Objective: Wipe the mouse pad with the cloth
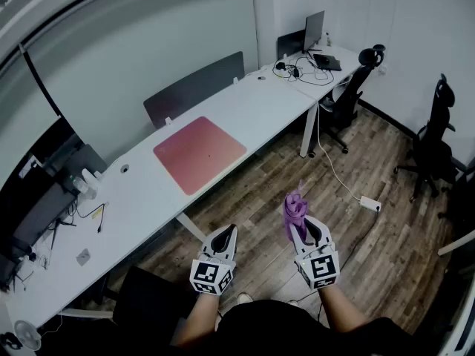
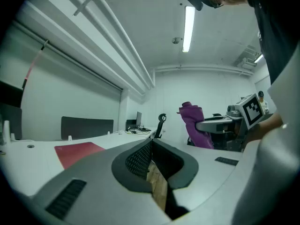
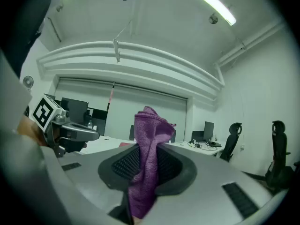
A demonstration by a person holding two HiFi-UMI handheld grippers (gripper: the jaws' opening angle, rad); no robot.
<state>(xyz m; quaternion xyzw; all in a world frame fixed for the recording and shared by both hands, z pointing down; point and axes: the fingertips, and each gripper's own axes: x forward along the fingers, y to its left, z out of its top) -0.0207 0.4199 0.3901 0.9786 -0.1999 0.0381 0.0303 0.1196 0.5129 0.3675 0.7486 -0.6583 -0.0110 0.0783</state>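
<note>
Standing upright lengthwise, purple cloth (image 3: 151, 130) sits pinched by right gripper (image 1: 305, 231).

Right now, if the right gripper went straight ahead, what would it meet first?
The right gripper meets nothing close: open air above the floor, then probably the front edge of the desk by the mouse pad; depth is unclear. Its clamped cloth leads.

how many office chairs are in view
2: the far chair at the corner desk, the right chair standing apart from it. More may be hidden off-frame.
</note>
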